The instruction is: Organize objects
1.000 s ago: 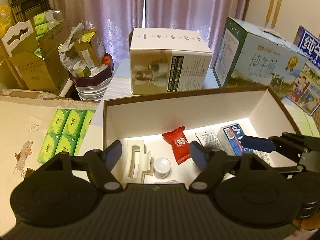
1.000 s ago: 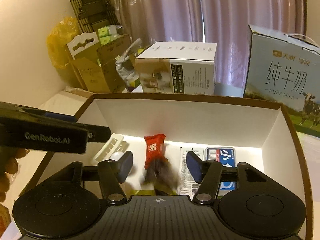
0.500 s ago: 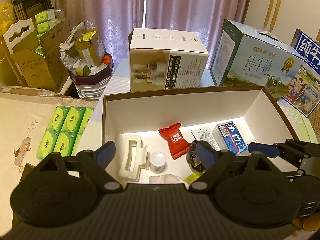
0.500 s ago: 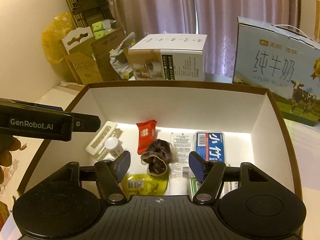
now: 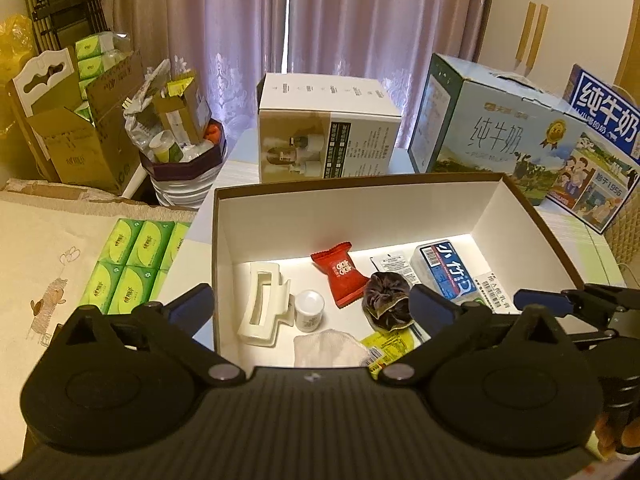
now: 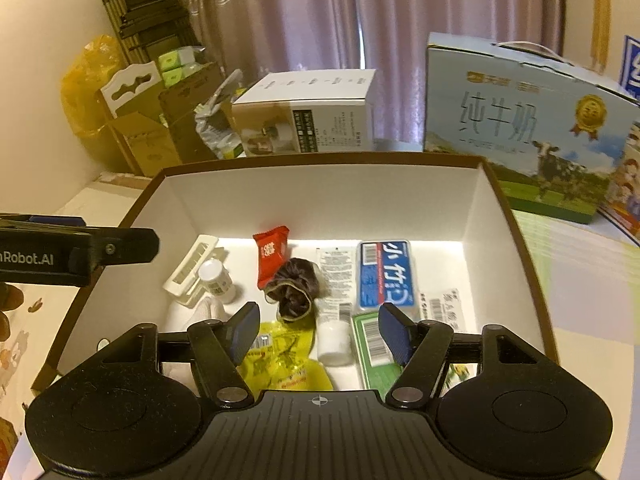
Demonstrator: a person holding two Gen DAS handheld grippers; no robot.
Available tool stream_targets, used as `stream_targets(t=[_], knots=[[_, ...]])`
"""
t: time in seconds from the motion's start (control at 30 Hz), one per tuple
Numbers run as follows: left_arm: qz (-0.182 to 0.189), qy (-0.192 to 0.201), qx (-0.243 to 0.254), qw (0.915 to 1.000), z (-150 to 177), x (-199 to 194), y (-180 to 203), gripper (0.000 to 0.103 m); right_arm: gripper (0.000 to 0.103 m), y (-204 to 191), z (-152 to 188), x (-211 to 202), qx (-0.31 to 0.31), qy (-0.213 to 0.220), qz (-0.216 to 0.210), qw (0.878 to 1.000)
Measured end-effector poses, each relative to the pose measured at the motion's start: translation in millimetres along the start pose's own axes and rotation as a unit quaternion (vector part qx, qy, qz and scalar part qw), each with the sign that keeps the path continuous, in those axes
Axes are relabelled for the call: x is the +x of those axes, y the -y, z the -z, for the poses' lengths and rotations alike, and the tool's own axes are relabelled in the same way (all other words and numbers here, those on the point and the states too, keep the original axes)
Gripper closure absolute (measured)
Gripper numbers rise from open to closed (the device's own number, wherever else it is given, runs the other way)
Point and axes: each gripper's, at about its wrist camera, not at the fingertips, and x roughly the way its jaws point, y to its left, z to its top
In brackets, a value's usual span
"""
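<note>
A brown-rimmed white box (image 5: 520, 200) (image 6: 496, 184) holds several items: a dark brown scrunchie (image 5: 386, 298) (image 6: 294, 286), a red candy packet (image 5: 340, 272) (image 6: 271, 254), a white hair clip (image 5: 262, 304) (image 6: 190, 270), a small white bottle (image 5: 309, 310) (image 6: 216, 276), a blue pack (image 5: 444, 270) (image 6: 384, 272), a white tube (image 6: 332, 308), a yellow packet (image 6: 280, 356) and a green pack (image 6: 374, 350). My left gripper (image 5: 310, 308) is open and empty above the box's near left. My right gripper (image 6: 318, 332) is open and empty above the box's near edge.
Behind the box stand a white carton (image 5: 326, 128) (image 6: 308, 114) and milk cartons (image 5: 500, 132) (image 6: 524, 124). Green tissue packs (image 5: 132, 264) lie left of it on a beige cloth. A full bin (image 5: 180, 152) and cardboard boxes (image 5: 76, 136) stand at the back left.
The scrunchie dropped from between my right gripper's fingers and now lies in the box. Both grippers have pulled back and up, open, showing more of the box floor.
</note>
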Motion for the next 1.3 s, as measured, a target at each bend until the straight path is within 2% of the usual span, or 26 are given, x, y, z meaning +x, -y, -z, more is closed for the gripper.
stream_targets(t=[0.23, 0.6, 0.8, 1.0, 1.3], knots=[[0.008, 0.027, 0.003, 0.9996, 12.3, -25.5, -0.2, 0.001, 0.04, -4.2, 15.4, -31.5, 0.01, 0.011, 0.023, 1.0], [0.037, 0.043, 0.024, 0.9981, 44.7, -65.2, 5.1, 0.001, 0.039, -19.9, 46.4, -86.3, 0.023, 0.036, 0.068, 0.997], [0.034, 0.038, 0.018, 0.9985, 68.0, -97.1, 8.3, 0.001, 0.039, -19.6, 61.8, -114.2, 0.043, 0.033, 0.056, 0.997], [0.023, 0.027, 0.006, 0.9994, 97.2, -129.0, 17.1, 0.001, 0.039, -17.9, 84.8, -138.3, 0.033, 0.024, 0.033, 0.999], [0.01, -0.002, -0.012, 0.9999, 152.4, -169.4, 63.1, 0.001, 0.039, -0.4, 130.2, -182.0, 0.006, 0.012, -0.004, 1.0]])
